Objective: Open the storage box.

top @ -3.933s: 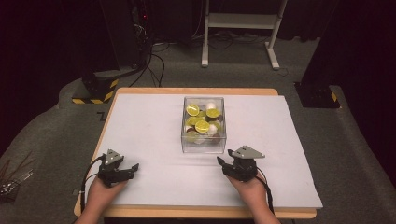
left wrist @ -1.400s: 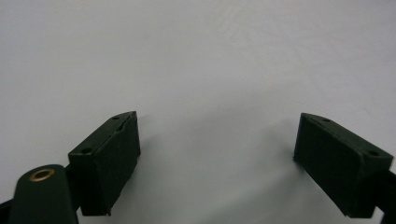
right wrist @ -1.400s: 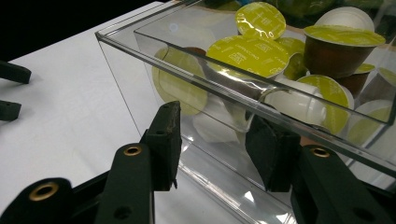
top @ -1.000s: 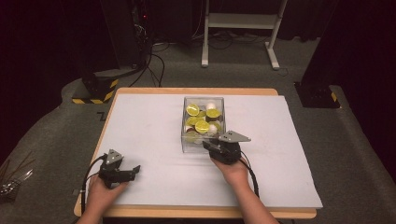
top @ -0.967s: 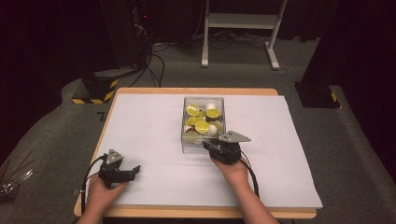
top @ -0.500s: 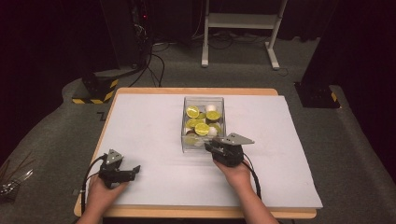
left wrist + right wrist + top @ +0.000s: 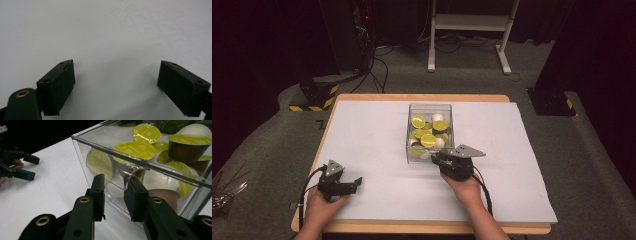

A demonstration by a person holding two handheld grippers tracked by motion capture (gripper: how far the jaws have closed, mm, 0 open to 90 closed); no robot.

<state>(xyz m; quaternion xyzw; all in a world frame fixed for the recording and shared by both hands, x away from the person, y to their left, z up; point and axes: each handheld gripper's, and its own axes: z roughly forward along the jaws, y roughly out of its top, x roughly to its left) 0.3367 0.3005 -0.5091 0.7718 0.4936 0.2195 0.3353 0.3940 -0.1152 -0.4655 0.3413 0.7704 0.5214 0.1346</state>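
Observation:
A clear plastic box (image 7: 430,106) stands mid-table, holding several capsules (image 7: 428,140) with lime-green lids and some white ones. My right gripper (image 7: 435,159) lies low at the box's near right corner, pointing left along the near wall. In the right gripper view its jaws have just been closing and now stand narrowed (image 7: 113,181), outside the box wall (image 7: 82,157), with a gap and nothing held between them; capsules (image 7: 146,132) show through the wall. My left gripper (image 7: 357,182) rests at the near left, open over bare white sheet (image 7: 116,72).
A white sheet (image 7: 377,130) covers the wooden table (image 7: 422,227). The left gripper (image 7: 35,168) appears far off in the right gripper view. Beyond the table are a white stand (image 7: 467,30), cables and black-and-yellow marked bases (image 7: 314,95) on grey floor.
The right gripper shifted slightly along the box's near wall and its jaws narrowed. The box and the left hand kept their places.

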